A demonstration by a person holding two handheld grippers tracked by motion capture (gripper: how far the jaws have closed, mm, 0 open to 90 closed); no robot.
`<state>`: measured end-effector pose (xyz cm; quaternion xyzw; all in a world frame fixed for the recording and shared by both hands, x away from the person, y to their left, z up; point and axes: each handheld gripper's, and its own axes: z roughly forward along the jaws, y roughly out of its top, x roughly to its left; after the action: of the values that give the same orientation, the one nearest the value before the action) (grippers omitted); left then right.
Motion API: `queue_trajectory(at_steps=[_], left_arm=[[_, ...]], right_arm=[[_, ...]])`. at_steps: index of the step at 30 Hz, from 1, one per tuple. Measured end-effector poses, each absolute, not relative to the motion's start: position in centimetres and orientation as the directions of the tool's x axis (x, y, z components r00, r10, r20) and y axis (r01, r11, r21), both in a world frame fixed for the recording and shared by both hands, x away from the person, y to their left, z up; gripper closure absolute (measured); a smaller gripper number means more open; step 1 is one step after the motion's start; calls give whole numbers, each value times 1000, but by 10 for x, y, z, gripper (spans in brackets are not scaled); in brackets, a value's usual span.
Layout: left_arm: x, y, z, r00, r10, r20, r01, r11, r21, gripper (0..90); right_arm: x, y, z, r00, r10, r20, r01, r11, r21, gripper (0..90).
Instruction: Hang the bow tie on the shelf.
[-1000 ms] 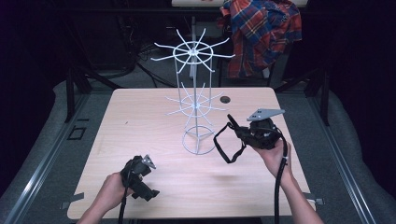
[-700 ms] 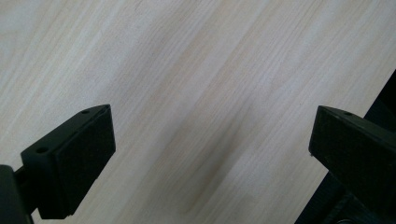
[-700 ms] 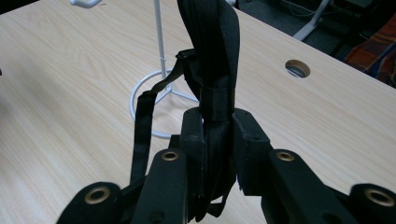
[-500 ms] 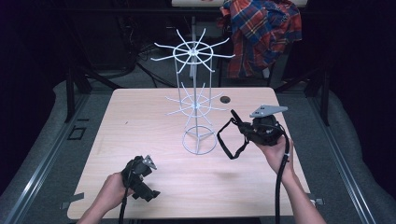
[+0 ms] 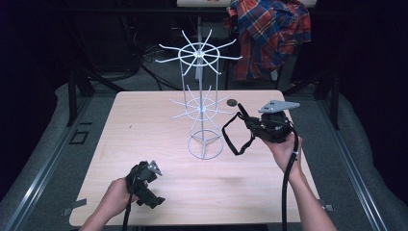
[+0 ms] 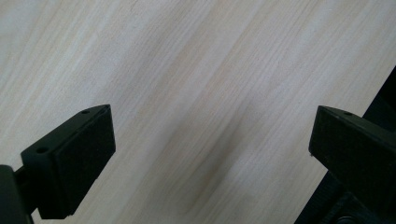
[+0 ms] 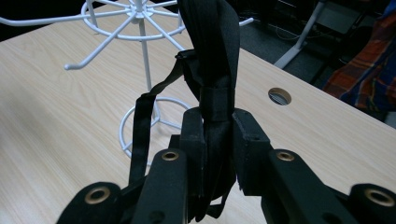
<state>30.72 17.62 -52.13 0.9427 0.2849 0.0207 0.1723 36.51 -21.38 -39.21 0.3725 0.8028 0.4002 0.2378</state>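
A white wire rack [image 5: 202, 113] with two tiers of radiating hooks stands on the wooden table [image 5: 144, 125], just beyond its middle. My right gripper [image 5: 246, 121] hovers to the right of the rack, shut on a black strap [image 5: 232, 142] whose loop hangs down toward the rack's ring base. In the right gripper view the jaws of my right gripper [image 7: 217, 122] pinch the folded strap [image 7: 212, 56], with the rack [image 7: 140, 70] close behind. My left gripper [image 5: 146, 190] rests low near the front left edge. In its own view my left gripper [image 6: 210, 126] stands open over bare wood.
A small round cable hole [image 5: 232, 102] lies in the table behind the right gripper. A plaid shirt [image 5: 269, 33] hangs beyond the far edge. Dark floor and metal rails surround the table [image 6: 187, 70].
My right gripper has lifted the strap slightly and moved it a little farther from me, beside the rack. The left gripper has barely moved.
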Motion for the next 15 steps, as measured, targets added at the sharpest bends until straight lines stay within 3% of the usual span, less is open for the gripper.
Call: queue_trajectory(at_steps=[15], left_arm=[[307,176,-522,838,542,-61,529,-780,334,6]], right_arm=[[379,-210,-388,-601,797,-62,418,379,825,759]])
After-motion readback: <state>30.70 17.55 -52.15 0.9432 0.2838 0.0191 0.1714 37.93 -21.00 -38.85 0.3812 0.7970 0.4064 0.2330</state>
